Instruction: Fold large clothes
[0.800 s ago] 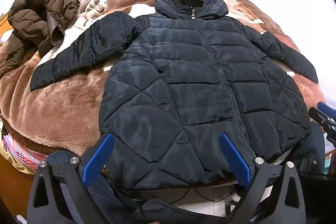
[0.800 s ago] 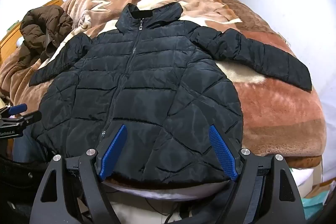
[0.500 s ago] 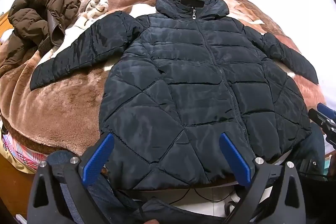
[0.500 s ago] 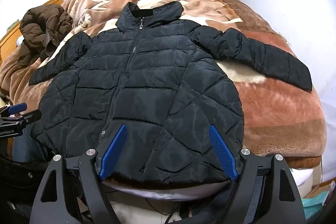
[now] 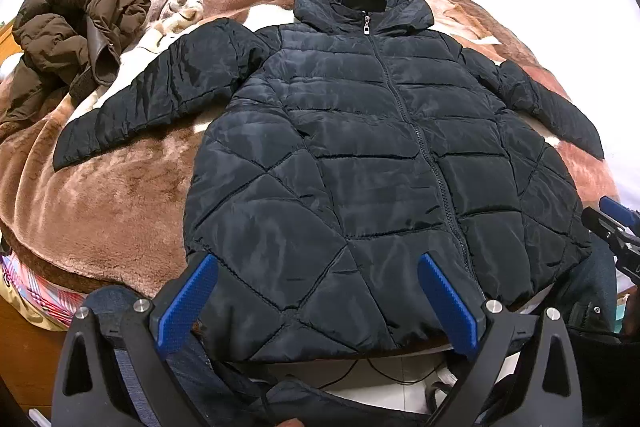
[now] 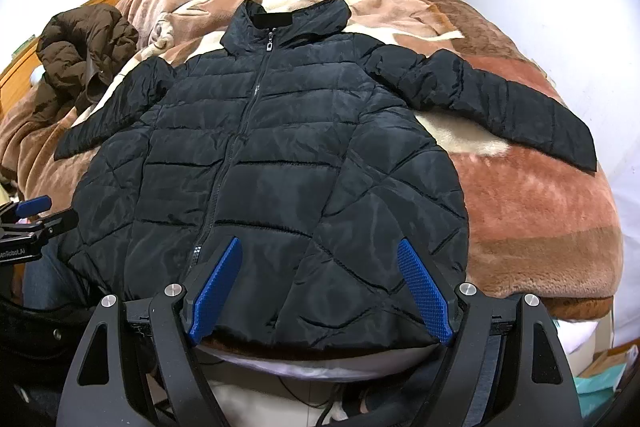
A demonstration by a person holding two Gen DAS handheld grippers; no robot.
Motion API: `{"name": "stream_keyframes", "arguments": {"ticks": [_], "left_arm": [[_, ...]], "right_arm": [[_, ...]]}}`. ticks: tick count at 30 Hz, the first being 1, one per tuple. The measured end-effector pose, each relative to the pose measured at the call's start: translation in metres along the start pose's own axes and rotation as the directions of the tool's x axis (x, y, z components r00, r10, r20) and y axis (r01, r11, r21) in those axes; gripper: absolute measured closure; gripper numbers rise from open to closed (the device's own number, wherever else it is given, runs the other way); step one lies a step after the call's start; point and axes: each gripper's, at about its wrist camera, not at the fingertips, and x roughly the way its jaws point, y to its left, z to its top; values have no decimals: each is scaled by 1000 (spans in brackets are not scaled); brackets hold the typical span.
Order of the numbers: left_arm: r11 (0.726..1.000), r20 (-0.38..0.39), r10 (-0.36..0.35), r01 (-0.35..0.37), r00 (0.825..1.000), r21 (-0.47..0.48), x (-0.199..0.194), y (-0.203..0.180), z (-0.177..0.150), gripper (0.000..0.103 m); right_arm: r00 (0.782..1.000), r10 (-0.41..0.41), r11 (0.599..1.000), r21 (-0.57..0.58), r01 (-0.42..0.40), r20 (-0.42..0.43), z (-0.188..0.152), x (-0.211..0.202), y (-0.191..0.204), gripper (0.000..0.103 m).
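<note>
The black quilted jacket [image 5: 360,167] lies flat and face up on the bed, zipped to the collar, hem at the near edge and collar toward the far wall. Both sleeves are spread outward: one sleeve [image 5: 160,99] extends to the left, the other sleeve [image 6: 500,103] to the right. Beneath it is a brown and cream plush blanket [image 6: 540,219] covering the bed. A crumpled brown jacket [image 5: 72,31] sits on the blanket at the far left, apart from the black one. The left tongs [image 5: 316,303] hover above the hem, jaws spread wide and released, grasping nothing. The right tongs [image 6: 320,291] hover likewise, released and empty.
</note>
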Motion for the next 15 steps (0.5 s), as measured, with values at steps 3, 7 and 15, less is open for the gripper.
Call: {"name": "stream_keyframes", "arguments": {"ticks": [3,7,15], "left_arm": [[1000,-1,-2,2,1000,0,2,-1,1,2],[1000,-4,-3,3,1000,3,2,-5,2,2],[1000,-6,-4,4,1000,5,4,-10,0,2]], "right_arm": [[1000,-1,1000,-3,1,1,-1,1,2,23],[1000,-3,1000,-6,3,-2,0,2,3,23],[1000,-1,1000,-6,1,-4,-1,2,3,23]]}}
